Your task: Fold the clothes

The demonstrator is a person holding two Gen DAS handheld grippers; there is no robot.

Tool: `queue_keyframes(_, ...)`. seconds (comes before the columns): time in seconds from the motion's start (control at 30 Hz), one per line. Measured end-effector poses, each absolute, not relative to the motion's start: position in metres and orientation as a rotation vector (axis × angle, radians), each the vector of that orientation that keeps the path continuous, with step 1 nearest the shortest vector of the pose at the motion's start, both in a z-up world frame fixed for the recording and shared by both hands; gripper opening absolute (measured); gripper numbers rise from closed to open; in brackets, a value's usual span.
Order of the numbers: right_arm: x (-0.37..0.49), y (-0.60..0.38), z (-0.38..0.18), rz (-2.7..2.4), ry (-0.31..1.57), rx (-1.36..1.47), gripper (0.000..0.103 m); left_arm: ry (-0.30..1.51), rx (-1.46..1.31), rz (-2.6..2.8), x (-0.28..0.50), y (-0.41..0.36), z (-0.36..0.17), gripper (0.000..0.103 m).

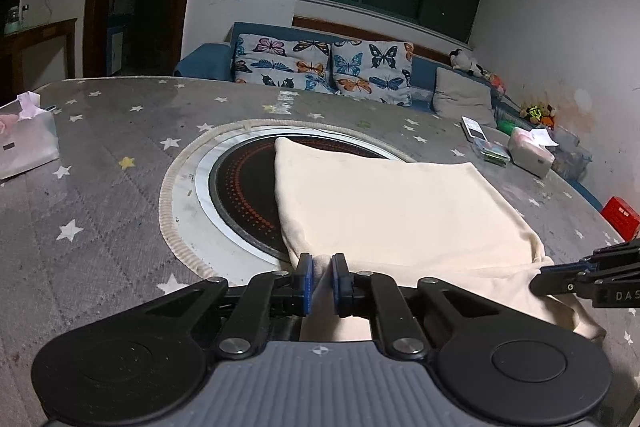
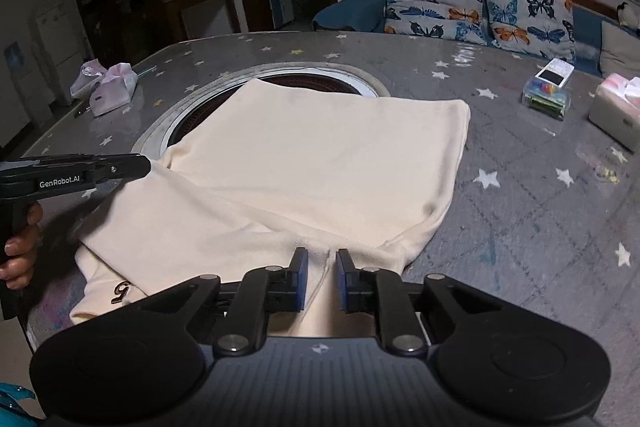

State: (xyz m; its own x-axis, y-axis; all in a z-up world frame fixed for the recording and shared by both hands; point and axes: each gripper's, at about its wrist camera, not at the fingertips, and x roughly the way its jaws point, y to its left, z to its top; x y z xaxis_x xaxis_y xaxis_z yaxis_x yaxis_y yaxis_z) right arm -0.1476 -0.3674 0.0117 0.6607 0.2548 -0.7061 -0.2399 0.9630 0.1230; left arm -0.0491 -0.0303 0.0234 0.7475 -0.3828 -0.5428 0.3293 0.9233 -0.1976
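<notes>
Both blue fingers (image 1: pixel 306 275) of my left gripper (image 1: pixel 320 275) pinch the near edge of the cream garment (image 1: pixel 392 207); my right gripper (image 2: pixel 322 273) is likewise clamped on cloth; only its view shows an embroidered mark (image 2: pixel 121 291) and the hand (image 2: pixel 20 247) holding the other tool; the garment lies on the star-patterned table (image 1: pixel 100 131), partly over the round hotplate (image 1: pixel 244 179), long axis running away from me.
</notes>
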Motion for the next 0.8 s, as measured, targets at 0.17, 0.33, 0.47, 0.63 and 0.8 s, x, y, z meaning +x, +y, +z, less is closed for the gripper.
queue_keyframes(0.17, -0.154, -0.363, 0.022, 0.266, 0.736, -0.019, 0.001, 0.605, -0.119, -0.365, -0.050, -0.026, 0.024, 0.010)
queue_keyframes(0.33, -0.152, -0.365, 0.017, 0.232, 0.745, -0.035, 0.001, 0.613, -0.158, -0.337, -0.048, -0.022, 0.020, 0.010)
queue_keyframes(0.47, -0.151, -0.376, 0.014, 0.237, 0.771, 0.057, 0.006, 0.618, -0.158, -0.337, -0.048, -0.022, 0.019, 0.011)
queue_keyframes(0.63, -0.152, -0.378, 0.020, 0.240, 0.743, 0.092, 0.013, 0.624, -0.152, -0.338, -0.047, -0.023, 0.019, 0.011)
queue_keyframes(0.8, -0.146, -0.372, 0.012, 0.280, 0.785, 0.108, 0.013, 0.622, -0.149, -0.337, -0.048, -0.024, 0.019, 0.011)
